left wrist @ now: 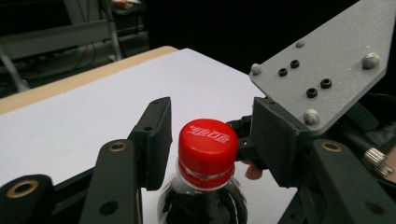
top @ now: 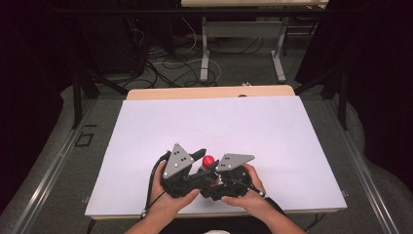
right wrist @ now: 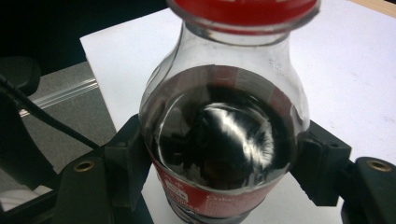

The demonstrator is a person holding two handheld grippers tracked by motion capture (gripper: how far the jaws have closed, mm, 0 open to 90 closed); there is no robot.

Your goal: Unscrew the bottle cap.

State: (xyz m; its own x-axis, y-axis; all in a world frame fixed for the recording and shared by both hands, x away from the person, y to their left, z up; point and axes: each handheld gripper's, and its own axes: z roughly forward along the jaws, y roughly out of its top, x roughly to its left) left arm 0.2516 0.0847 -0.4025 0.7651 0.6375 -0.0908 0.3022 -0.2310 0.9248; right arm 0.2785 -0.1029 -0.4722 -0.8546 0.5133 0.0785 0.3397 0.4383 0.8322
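Gripping a cola bottle (right wrist: 224,140) by its body, the right gripper (right wrist: 224,172) presses both jaws against the sides. The left gripper (left wrist: 210,140) brackets the bottle's red cap (left wrist: 207,144), jaws narrowly apart, seemingly not quite touching. Bottle stands near the white table (top: 219,122) front edge; open surface lies beyond it.

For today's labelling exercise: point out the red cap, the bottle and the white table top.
red cap (left wrist: 206,139), left gripper view, its top face
bottle (right wrist: 224,135), right gripper view, its dark body
white table top (top: 214,122), high view, bare middle
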